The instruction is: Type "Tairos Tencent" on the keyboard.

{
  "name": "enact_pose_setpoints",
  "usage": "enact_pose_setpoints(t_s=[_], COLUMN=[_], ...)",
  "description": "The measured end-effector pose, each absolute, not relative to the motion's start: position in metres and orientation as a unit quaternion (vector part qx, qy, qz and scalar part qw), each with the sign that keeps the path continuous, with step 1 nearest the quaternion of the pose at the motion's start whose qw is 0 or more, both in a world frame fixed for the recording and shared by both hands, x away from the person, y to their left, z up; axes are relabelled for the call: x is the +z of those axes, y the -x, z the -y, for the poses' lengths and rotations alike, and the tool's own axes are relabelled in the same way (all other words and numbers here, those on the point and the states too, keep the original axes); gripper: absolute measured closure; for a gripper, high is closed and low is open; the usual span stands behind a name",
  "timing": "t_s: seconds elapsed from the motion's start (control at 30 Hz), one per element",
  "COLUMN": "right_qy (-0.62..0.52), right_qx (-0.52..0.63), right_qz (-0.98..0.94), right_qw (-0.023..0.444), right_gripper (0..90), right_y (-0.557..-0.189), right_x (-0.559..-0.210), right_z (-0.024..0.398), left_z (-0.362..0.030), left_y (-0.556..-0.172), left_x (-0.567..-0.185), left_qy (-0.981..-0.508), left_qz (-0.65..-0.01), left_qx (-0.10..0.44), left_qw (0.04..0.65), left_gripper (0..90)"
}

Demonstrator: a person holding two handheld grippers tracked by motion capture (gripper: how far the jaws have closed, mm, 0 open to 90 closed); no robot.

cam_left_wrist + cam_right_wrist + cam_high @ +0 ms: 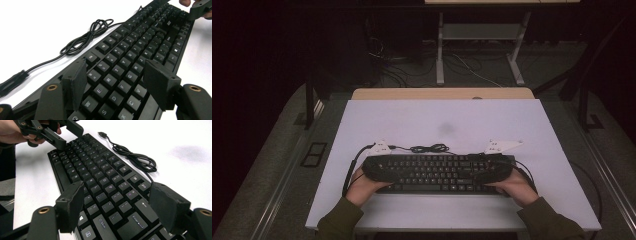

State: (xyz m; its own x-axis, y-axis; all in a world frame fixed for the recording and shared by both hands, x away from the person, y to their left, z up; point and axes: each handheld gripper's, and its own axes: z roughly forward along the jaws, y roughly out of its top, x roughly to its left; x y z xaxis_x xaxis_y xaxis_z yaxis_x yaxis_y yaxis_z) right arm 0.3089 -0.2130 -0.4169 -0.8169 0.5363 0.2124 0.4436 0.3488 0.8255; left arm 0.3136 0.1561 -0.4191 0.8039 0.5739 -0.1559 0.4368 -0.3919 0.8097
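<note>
Black keyboard [100,185], "Enter", "Shift" keys legible

— What is seen between the claw's [115,83] jaws?
— A black keyboard [140,50] is straddled, the jaws held apart above its keys.
— And beside it?
— A coiled cable [85,37] is laid on the white surface [37,22].

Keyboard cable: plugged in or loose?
Loose. The cable lies bunched on the table behind the keyboard, and in the right gripper view its plug rests bare on the tabletop, connected to nothing.
</note>
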Motion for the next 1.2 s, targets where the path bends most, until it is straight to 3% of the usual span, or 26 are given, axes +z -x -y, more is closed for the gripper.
enact_pose_setpoints(t_s=[0.27, 0.37, 0.5, 0.6, 1.2], right_qy=[-0.296, -0.295, -0.295, -0.294, -0.292], right_qx=[0.485, 0.484, 0.484, 0.484, 0.481], right_qz=[-0.822, -0.822, -0.822, -0.823, -0.825], right_qw=[0.049, 0.051, 0.051, 0.051, 0.052], right_gripper=[27.5, 27.1, 27.0, 27.0, 27.0], right_y=[-0.309, -0.309, -0.309, -0.309, -0.31], right_x=[-0.418, -0.418, -0.417, -0.417, -0.418], right_z=[0.209, 0.208, 0.207, 0.206, 0.203], left_z=[-0.169, -0.17, -0.171, -0.169, -0.157], left_y=[-0.311, -0.312, -0.314, -0.316, -0.324], left_x=[-0.419, -0.42, -0.422, -0.425, -0.434], left_qy=[-0.831, -0.833, -0.835, -0.838, -0.846], left_qz=[-0.311, -0.315, -0.315, -0.314, -0.309], left_qx=[0.083, 0.094, 0.094, 0.088, 0.077], left_qw=[0.454, 0.444, 0.441, 0.438, 0.427], left_gripper=[42.4, 53.1, 76.7, 88.1, 89.0])
